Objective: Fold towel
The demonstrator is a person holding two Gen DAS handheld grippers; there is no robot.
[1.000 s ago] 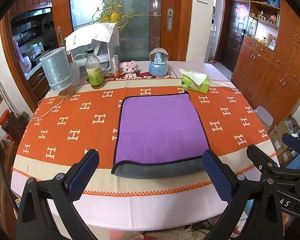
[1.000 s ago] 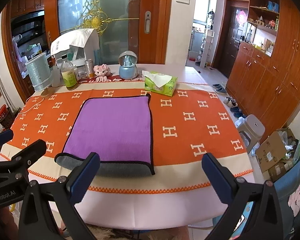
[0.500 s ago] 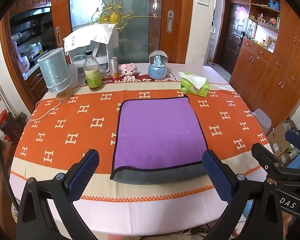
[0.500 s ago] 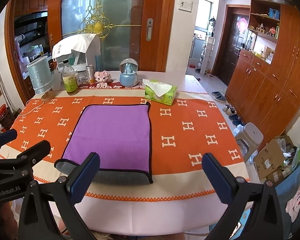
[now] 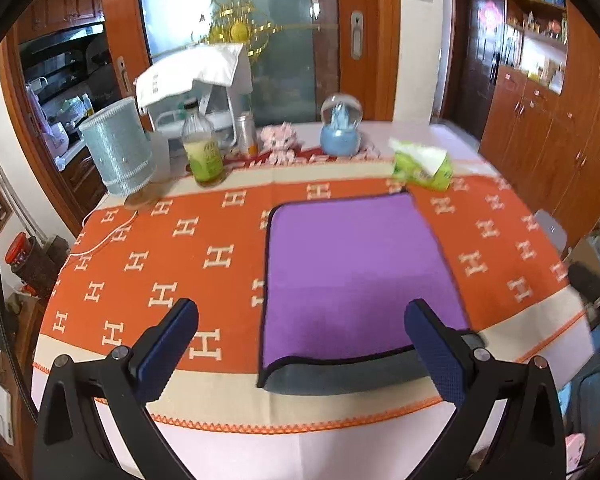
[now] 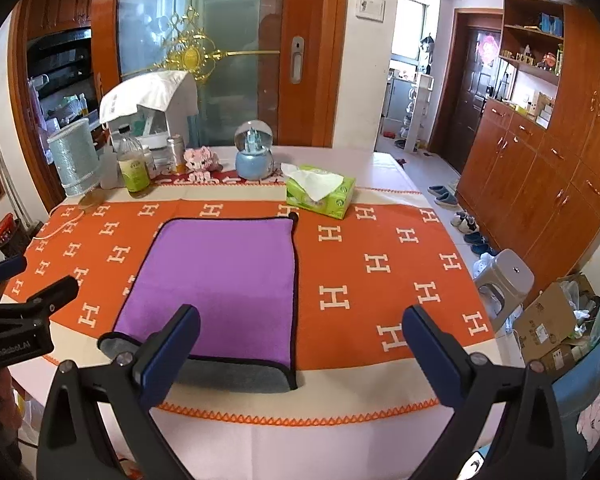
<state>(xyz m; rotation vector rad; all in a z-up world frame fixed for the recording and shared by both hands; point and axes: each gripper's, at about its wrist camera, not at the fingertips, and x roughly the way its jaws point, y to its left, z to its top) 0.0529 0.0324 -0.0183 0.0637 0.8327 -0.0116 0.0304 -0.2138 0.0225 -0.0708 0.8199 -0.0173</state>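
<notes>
Both tongs, the left gripper [image 5: 300,344] and right gripper [image 6: 300,344], released and empty, have drawn back from the folded purple towel [image 6: 220,276] lying at twelve o'clock on the orange tablecloth [image 6: 380,264], so folding looks finished.

Both hand-held grippers, L [image 5: 300,336] & R [image 6: 300,336], jaws wide apart.

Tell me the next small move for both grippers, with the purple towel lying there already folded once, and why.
Probably bring both open grippers down to the near edge of the purple, black-trimmed towel, the left gripper toward its left corner, the right gripper toward its right corner. The towel lies flat on the orange H-patterned tablecloth, its grey underlayer showing at the near edge, and neither gripper touches it.
</notes>
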